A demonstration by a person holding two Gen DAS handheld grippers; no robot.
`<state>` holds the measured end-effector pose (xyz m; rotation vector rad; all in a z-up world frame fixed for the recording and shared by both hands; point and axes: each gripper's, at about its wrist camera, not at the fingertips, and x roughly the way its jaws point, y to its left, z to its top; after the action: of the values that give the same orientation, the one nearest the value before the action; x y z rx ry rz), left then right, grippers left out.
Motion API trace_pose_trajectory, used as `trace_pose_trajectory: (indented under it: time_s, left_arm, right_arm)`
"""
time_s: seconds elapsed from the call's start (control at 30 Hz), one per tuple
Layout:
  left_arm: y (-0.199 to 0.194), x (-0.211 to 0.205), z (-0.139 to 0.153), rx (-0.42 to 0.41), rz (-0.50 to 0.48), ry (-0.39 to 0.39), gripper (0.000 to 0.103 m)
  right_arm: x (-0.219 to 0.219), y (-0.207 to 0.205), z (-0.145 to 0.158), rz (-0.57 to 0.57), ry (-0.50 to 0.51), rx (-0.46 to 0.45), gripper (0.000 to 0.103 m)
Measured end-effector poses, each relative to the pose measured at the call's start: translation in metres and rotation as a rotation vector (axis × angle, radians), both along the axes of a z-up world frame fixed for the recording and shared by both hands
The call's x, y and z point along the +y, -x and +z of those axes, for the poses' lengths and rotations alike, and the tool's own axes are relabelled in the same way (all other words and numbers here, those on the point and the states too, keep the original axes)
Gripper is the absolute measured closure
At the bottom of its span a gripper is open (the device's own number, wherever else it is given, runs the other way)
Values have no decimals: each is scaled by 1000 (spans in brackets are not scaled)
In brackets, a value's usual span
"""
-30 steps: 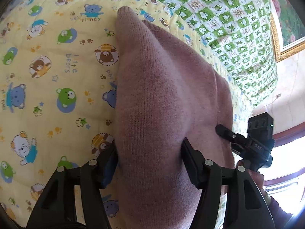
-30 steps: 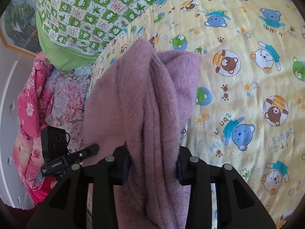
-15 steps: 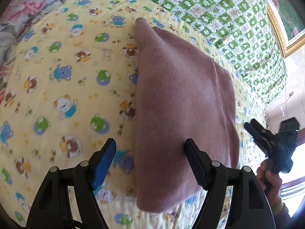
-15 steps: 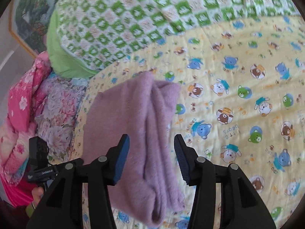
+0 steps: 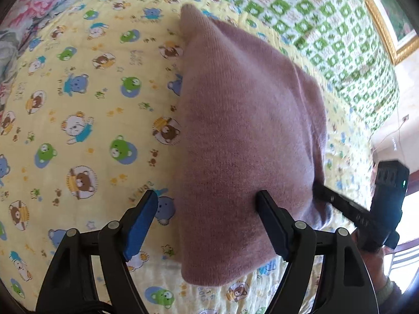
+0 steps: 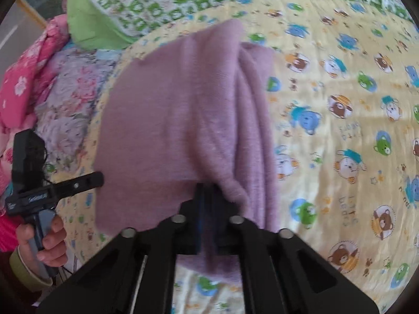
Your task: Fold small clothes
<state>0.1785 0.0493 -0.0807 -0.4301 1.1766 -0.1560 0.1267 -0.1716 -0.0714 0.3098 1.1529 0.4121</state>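
Your left gripper (image 5: 207, 217) is opening, its fingers released above the folded mauve sweater (image 5: 243, 141), which lies on the yellow bear-print sheet (image 5: 78, 120). Your right gripper (image 6: 207, 204) is clenched on the sweater's near edge.

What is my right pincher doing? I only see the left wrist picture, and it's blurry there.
Observer: The right gripper is shut, with its tips at the near edge of the pink sweater.
Operator: Did it grab any?
Observer: I cannot tell. The fabric bunches over the tips and hides them.
Operator: Is the sweater folded?
Observer: Yes. Long folds run along its right side, lying one over another.
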Motion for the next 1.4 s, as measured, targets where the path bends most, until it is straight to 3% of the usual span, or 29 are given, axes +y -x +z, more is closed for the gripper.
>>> trace_pose_trajectory:
  time_s: [0.17, 0.3, 0.47, 0.77, 0.93, 1.13, 1.2, 1.27, 1.33, 1.4]
  left_arm:
    - [1, -15, -4, 9, -24, -43, 23]
    - [10, -17, 6, -8, -32, -67, 25]
    - [24, -13, 0, 18, -45, -107, 24]
    - [46, -26, -6, 31, -80, -138, 25]
    - [57, -32, -14, 54, -97, -163, 25]
    - [65, -36, -2, 25, -93, -146, 25]
    - [73, -31, 10, -7, -78, -137, 25]
    - [79, -28, 22, -49, -59, -135, 25]
    - [92, -25, 35, -105, -36, -145, 25]
    - [102, -24, 45, -152, -16, -186, 24]
  right_arm:
    - [3, 2, 1, 11, 41, -14, 103]
    - [1, 9, 12, -3, 15, -33, 100]
    - [5, 19, 7, 1, 79, -16, 99]
    - [-3, 40, 19, -35, 65, -39, 98]
    - [-1, 41, 7, -34, 116, -4, 98]
    - [-9, 44, 20, -67, 42, -27, 97]
    - [-7, 46, 32, -66, 32, -53, 89]
    - [-5, 51, 43, -65, 15, -91, 56]
    - [-3, 59, 55, -62, 14, -144, 38]
    - [2, 71, 66, -45, 33, -204, 36]
